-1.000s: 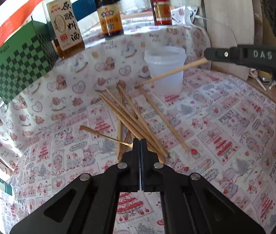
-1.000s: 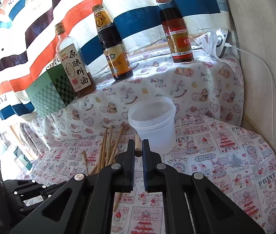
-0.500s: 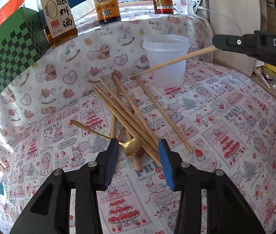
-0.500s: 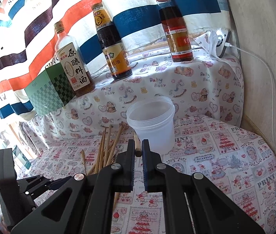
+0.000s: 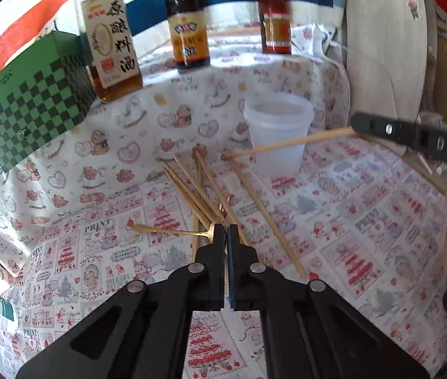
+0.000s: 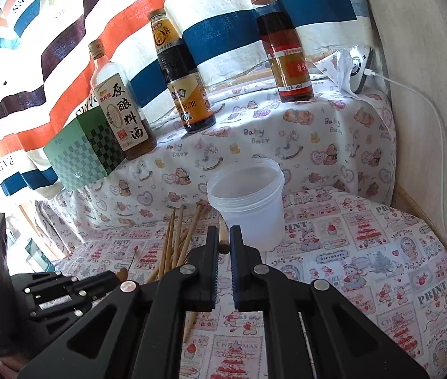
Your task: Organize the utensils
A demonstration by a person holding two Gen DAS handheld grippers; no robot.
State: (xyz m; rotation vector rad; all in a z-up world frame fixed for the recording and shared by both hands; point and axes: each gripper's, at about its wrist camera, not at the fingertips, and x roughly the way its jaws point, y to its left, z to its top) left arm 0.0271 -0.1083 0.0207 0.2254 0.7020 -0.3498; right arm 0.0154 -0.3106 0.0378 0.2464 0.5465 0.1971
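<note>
The left gripper [image 5: 226,230] has just been closing, and its jaws are now pinching the bowl end of a slim gold metal spoon [image 5: 172,231] whose handle is lying out to its left on the printed cloth. The right gripper [image 6: 222,240] is clamping one pale wooden chopstick [image 5: 289,144], its tip pointing past the translucent plastic tub [image 6: 248,203] just ahead. The loose chopsticks [image 5: 204,189] are lying fanned just beyond the left jaws. This looks like the pick-up step; next, each utensil probably needs lifting and tipping upright over the tub's rim.
</note>
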